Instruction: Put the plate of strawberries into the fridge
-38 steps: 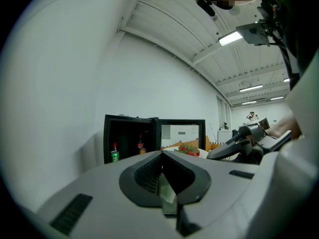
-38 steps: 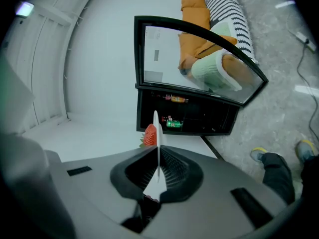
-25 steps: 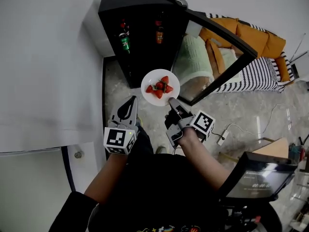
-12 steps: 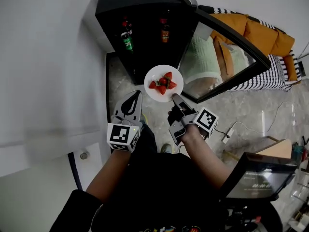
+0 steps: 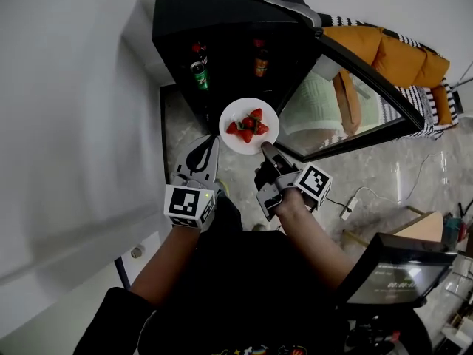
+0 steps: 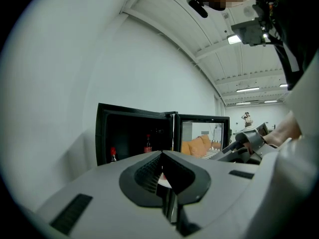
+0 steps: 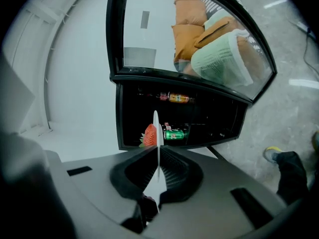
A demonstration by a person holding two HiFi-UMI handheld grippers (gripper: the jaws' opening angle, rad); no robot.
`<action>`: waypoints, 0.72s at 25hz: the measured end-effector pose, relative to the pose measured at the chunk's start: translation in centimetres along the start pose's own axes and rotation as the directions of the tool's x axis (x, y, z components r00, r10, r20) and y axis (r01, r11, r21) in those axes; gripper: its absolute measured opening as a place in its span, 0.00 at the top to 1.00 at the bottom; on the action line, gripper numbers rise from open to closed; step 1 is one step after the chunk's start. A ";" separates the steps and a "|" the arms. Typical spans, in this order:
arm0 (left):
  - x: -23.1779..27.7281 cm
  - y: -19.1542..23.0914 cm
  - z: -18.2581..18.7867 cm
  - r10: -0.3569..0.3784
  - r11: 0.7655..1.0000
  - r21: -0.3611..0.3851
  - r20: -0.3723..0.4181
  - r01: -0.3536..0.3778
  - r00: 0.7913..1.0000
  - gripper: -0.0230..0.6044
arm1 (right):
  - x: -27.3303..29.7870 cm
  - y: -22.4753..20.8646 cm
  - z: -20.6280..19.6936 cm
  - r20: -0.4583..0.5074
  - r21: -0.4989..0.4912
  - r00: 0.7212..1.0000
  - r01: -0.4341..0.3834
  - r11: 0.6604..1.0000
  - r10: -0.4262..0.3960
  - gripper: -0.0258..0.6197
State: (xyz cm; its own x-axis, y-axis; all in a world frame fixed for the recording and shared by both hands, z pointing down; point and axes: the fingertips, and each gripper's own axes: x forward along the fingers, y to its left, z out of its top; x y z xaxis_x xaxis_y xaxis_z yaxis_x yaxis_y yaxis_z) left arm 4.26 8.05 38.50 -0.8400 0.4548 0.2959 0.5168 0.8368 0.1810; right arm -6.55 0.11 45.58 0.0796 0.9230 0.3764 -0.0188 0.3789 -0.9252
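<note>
A white plate [image 5: 238, 115] with several red strawberries [image 5: 248, 125] hangs just in front of the open black fridge [image 5: 222, 21]. My right gripper [image 5: 264, 148] is shut on the plate's near rim. In the right gripper view the plate [image 7: 156, 128] stands edge-on between the jaws, with a strawberry [image 7: 150, 135] to its left and the fridge opening [image 7: 199, 118] behind. My left gripper [image 5: 210, 143] is shut with nothing in it, left of the plate and apart from it. In the left gripper view the left gripper [image 6: 162, 156] points at the fridge [image 6: 134, 133].
The fridge's glass door [image 5: 347, 102] stands open to the right. Inside are a green can [image 5: 198, 75] and bottles [image 5: 260, 61]. An orange sofa [image 5: 399, 58] with a striped cover lies behind the door. A white wall [image 5: 74, 102] runs along the left. A cable [image 5: 355, 198] lies on the stone floor.
The plate and both grippers have come a little closer to the fridge opening. The right gripper's hold on the plate is unchanged, and the left stays shut.
</note>
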 end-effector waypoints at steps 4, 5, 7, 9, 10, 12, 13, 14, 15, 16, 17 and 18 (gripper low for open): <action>0.0 -0.3 0.6 -0.012 1.000 0.022 0.010 0.011 1.000 0.97 | -0.2 0.2 -0.1 0.017 0.015 1.000 -0.011 1.000 0.011 0.93; 0.0 -0.2 0.7 -0.013 1.000 0.022 0.009 0.013 1.000 0.97 | -0.2 0.4 -0.1 0.020 0.014 1.000 -0.013 1.000 0.013 0.93; 0.0 0.1 1.2 -0.017 1.000 0.025 0.009 0.017 1.000 0.97 | -0.1 0.9 -0.3 0.023 0.012 1.000 -0.014 1.000 0.014 0.93; 0.0 0.1 1.5 -0.023 0.999 0.032 0.005 0.022 1.000 0.97 | -0.1 1.1 -0.3 0.029 0.018 1.000 -0.012 1.000 0.012 0.93; 0.0 0.1 1.5 -0.024 0.999 0.037 -0.001 0.024 1.000 0.97 | -0.2 1.1 -0.2 0.034 0.021 0.999 -0.012 1.000 0.012 0.93; 0.0 0.2 1.3 -0.025 0.999 0.044 -0.013 0.025 1.000 0.97 | -0.2 1.0 -0.1 0.039 0.020 0.999 -0.015 1.000 0.014 0.93; -0.1 0.3 1.3 -0.026 0.999 0.045 -0.013 0.027 1.000 0.97 | -0.1 1.0 -0.2 0.040 0.019 0.999 -0.017 1.000 0.017 0.93; -0.1 0.3 1.3 -0.029 0.999 0.044 -0.010 0.030 1.000 0.97 | 0.0 1.0 -0.2 0.041 0.021 0.999 -0.020 1.000 0.019 0.93; 0.0 0.2 1.3 -0.034 0.999 0.038 -0.003 0.034 0.999 0.97 | 0.0 1.0 -0.3 0.043 0.024 0.999 -0.021 0.999 0.020 0.93; 0.1 0.1 1.3 -0.038 0.999 0.031 0.004 0.038 0.999 0.97 | 0.0 0.9 -0.2 0.043 0.025 0.999 -0.020 0.999 0.019 0.93; 0.1 -0.1 1.3 -0.040 0.999 0.025 0.009 0.040 0.999 0.97 | 0.0 0.8 -0.2 0.042 0.025 0.999 -0.016 1.000 0.015 0.93; 0.1 -0.1 1.3 -0.038 0.999 0.022 0.010 0.038 0.999 0.97 | -0.1 0.8 -0.2 0.038 0.023 0.999 -0.013 1.000 0.012 0.93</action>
State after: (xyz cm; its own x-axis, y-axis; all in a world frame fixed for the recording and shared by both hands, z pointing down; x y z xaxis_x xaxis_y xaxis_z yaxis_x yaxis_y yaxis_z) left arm 3.89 8.39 37.32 -0.8607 0.4257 0.2793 0.4809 0.8598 0.1715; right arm -6.38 0.33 44.83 0.0410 0.9294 0.3667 -0.0430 0.3684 -0.9287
